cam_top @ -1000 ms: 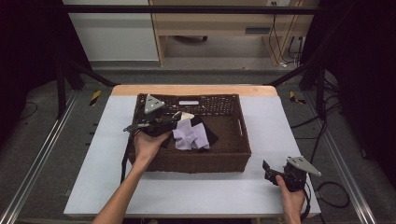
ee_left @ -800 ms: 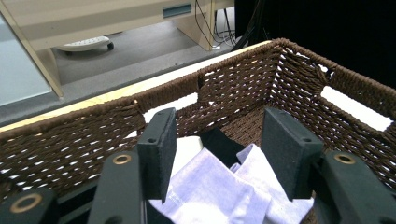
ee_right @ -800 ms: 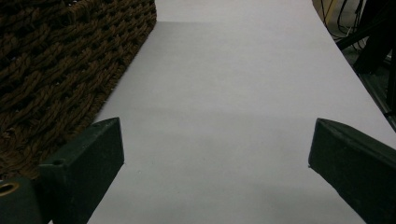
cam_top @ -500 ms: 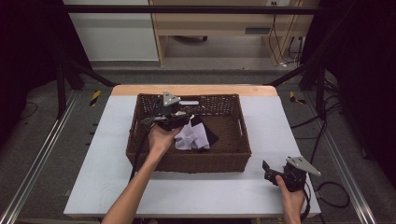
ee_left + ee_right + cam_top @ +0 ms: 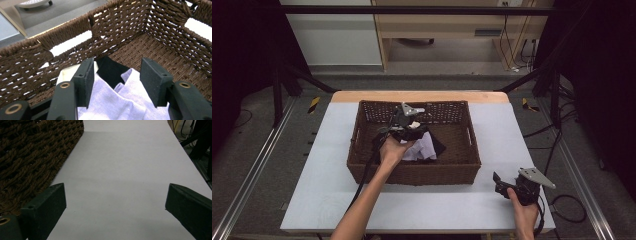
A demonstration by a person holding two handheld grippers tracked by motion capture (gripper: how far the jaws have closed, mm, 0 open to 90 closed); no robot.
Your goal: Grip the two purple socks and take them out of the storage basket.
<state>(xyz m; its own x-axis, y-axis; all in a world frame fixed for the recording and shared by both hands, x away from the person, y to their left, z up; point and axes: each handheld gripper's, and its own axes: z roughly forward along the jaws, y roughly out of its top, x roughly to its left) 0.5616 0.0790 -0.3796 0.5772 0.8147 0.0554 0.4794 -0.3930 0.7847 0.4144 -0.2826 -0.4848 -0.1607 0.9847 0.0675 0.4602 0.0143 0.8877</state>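
High view | left hand-held gripper (image 5: 412,126) moved deeper into basket (image 5: 462,170) | jaws agape over lilac cloth (image 5: 117,105)

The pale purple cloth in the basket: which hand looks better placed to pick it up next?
Left, most likely. The left gripper is inside the basket with its open jaws on either side of the lilac cloth. The right gripper rests open on the white table, outside the basket.

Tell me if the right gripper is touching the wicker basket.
Apart. The high view shows bare table between the right gripper and the wicker basket.
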